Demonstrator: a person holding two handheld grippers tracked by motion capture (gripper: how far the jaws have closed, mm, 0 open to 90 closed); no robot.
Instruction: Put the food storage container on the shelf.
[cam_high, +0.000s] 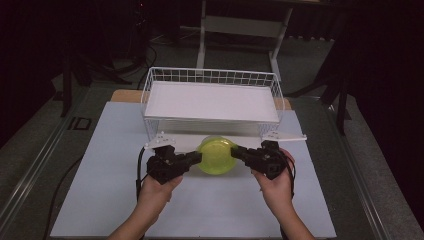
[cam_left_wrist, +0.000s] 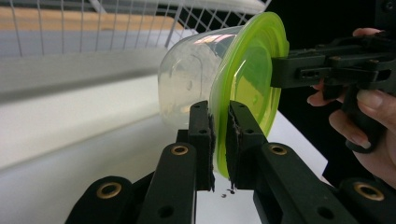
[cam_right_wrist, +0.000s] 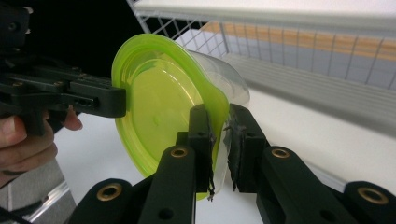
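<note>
From above, a dark room surrounds a white table (cam_high: 100, 200) with a wire basket (cam_high: 212, 77); before it, both grippers hold a lidded tub (cam_high: 216, 156) aloft. The left gripper (cam_left_wrist: 220, 140) pinches the green lid's (cam_left_wrist: 247, 79) rim. The right gripper (cam_right_wrist: 219, 140) likewise clamps that rim, so uneven pulling could probably pop the lid or drop the tub.

A white table (cam_high: 100, 200) carries a white wire basket (cam_high: 212, 77) standing at its far edge.
</note>
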